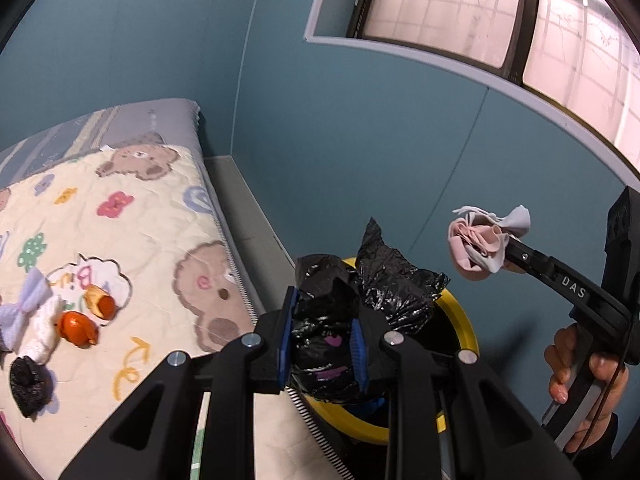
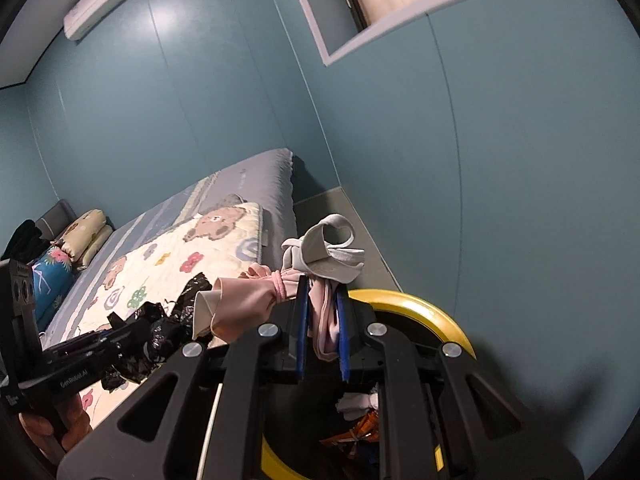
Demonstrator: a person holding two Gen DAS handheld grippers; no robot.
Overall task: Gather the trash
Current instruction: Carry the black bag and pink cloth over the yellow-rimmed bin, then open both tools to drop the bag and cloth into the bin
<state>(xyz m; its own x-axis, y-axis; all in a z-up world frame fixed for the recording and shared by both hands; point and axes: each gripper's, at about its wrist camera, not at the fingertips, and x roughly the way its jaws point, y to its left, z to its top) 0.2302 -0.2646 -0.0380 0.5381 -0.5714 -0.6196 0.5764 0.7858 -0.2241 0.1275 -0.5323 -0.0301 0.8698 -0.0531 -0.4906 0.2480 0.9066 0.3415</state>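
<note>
**binwatcher:** Orange crumpled wrappers (image 1: 82, 322), a white-and-lilac cloth wad (image 1: 30, 320) and a black frilly scrap (image 1: 28, 386) sit on the cartoon-bear bed quilt (image 1: 160, 216), so there's more to collect. Left gripper (image 1: 322, 340) has its fingers clamped on the crinkly black plastic bin liner (image 1: 384, 280), pulled up above the round yellow-rimmed bin (image 1: 466, 320).

**umi_fan:** Yeah, that liner could tear or slip out, then flop over the opening. Right gripper (image 2: 323, 332) is pinched shut on a pink-and-grey fabric bundle (image 2: 316, 276) over the bin mouth. Loose ends stick out both sides, so I'd guess it snags a finger on release, or lands on the rim and tumbles to the floor.
</note>
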